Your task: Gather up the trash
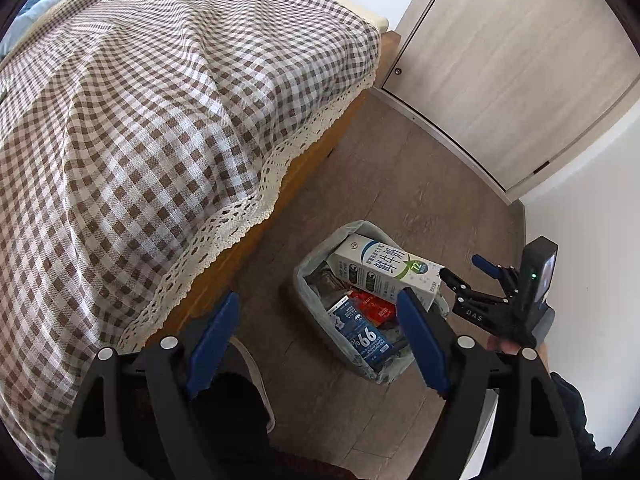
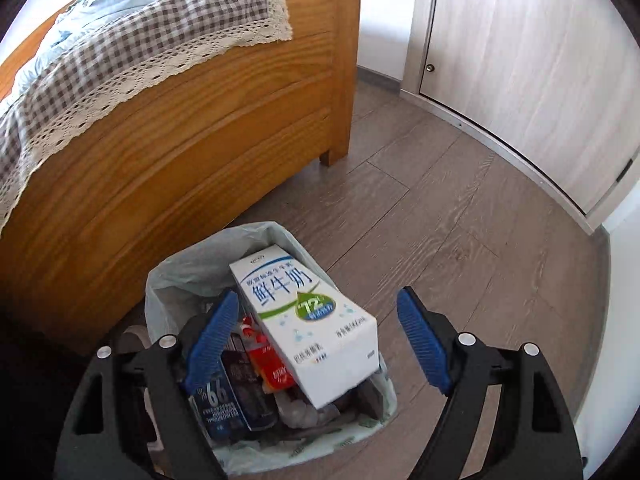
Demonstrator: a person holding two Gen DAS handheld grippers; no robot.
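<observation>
A bin lined with a pale plastic bag (image 1: pixel 310 270) (image 2: pixel 176 276) stands on the floor by the bed. A white milk carton (image 1: pixel 384 270) (image 2: pixel 308 320) lies tilted across its top. A blue packet marked 99 (image 1: pixel 362 334) (image 2: pixel 224 400) and a red wrapper (image 1: pixel 374 306) (image 2: pixel 266 360) lie inside. My left gripper (image 1: pixel 320 340) is open and empty, high above the bin. My right gripper (image 2: pixel 320 336) is open just above the carton, jaws on either side of it and not touching. It also shows at the right of the left wrist view (image 1: pixel 466 274).
A wooden bed (image 2: pixel 180 152) with a brown checked, lace-edged cover (image 1: pixel 152 120) stands left of the bin. A pale wardrobe door (image 1: pixel 512 64) (image 2: pixel 520 60) and a white wall (image 1: pixel 592 280) close the right side. Wood-look floor (image 2: pixel 440 220) lies between.
</observation>
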